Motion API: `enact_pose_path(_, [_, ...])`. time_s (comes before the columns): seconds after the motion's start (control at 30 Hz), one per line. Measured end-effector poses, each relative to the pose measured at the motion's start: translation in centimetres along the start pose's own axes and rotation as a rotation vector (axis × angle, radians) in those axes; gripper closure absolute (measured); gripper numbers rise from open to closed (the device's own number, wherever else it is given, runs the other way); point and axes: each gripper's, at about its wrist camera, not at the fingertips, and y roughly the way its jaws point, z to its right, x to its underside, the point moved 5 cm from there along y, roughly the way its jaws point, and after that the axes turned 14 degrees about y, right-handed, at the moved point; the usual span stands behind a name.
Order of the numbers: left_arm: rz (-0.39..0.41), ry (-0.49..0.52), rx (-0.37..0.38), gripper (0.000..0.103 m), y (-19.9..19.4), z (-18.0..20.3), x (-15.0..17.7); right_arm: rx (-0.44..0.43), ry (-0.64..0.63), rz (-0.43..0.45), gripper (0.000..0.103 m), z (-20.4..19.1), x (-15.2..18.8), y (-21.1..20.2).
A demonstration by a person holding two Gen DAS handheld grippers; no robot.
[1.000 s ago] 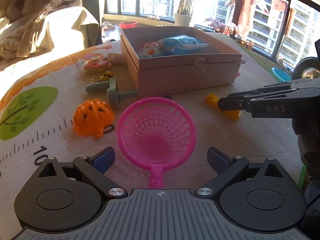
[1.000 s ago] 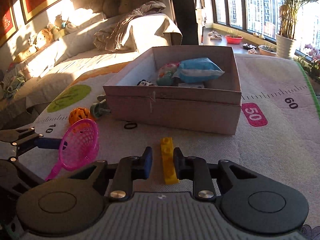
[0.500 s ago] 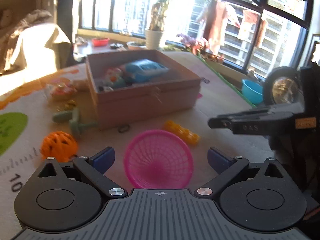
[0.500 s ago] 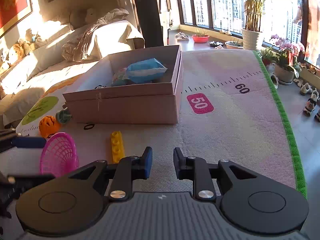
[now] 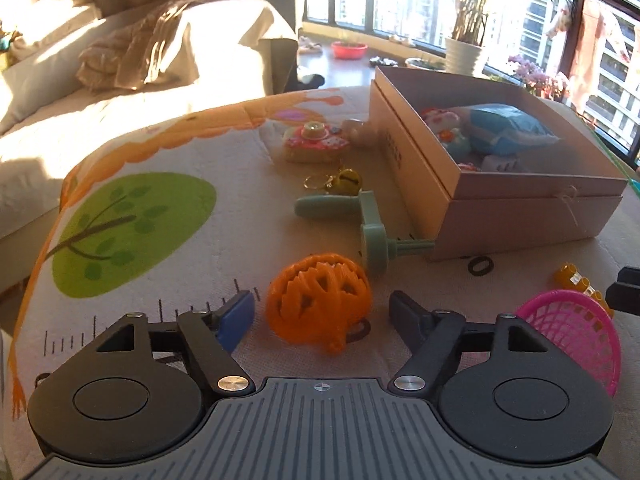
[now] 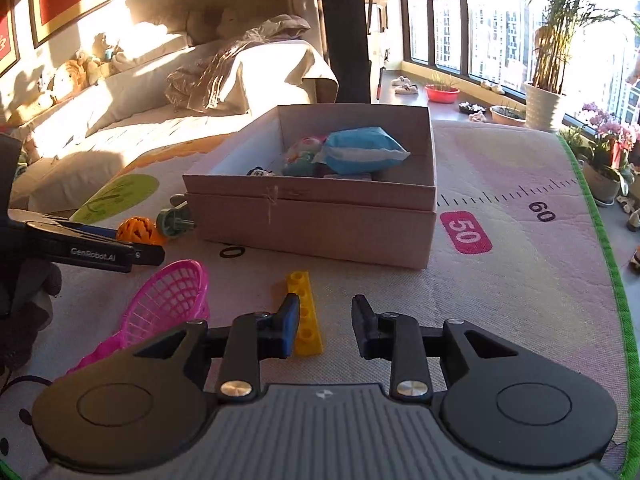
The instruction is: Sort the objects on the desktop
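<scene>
The open cardboard box [image 5: 520, 216] sat mid-mat as my drop-off. My left gripper [image 5: 322, 312], jaws just narrowing yet clear of it, bracketed the orange lattice ball [image 5: 318, 300]; my right gripper [image 6: 326, 320], just widening, empty, hung beside the yellow brick [image 6: 304, 312].

An orange lattice ball [image 5: 318, 300] lies low in the middle of the left wrist view, with a bright pink mesh basket [image 5: 576, 336] at lower right. Above the ball sit a pale sage-green crank toy [image 5: 370, 220], a gold bell [image 5: 348, 180] and a pink toy camera [image 5: 316, 142]. The box [image 5: 520, 208] is plain tan cardboard, holding a blue packet [image 6: 362, 150]. A yellow studded brick [image 6: 306, 312] lies at centre of the right wrist view. The cream mat [image 5: 160, 280] bears a lime-green tree, black ruler ticks and a pink "50" patch [image 6: 466, 232].
</scene>
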Motion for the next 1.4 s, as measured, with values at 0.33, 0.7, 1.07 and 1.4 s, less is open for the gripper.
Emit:
enact_pose_path(0.33, [0.048, 0.002, 0.068, 0.04, -2.5, 0.0, 1.1, -0.032, -0.039, -0.058, 0.067, -0.9, 0.2, 2.1])
enact_pose_path(0.7, [0.219, 0.045, 0.192, 0.039, -7.2, 1.9, -5.4, -0.048, -0.087, -0.085, 0.089, -1.7, -0.3, -0.2])
enact_pose_path(1.07, [0.276, 0.094, 0.233, 0.039, 0.9, 6.2, -15.4, -0.062, 0.01, 0.131, 0.089, 0.1, -8.0, -6.1])
enact_pose_path(1.4, [0.201, 0.031, 0.183, 0.008, -0.2, 3.1, -9.8, -0.037, 0.078, 0.12, 0.089, 2.0, -10.9, -1.9])
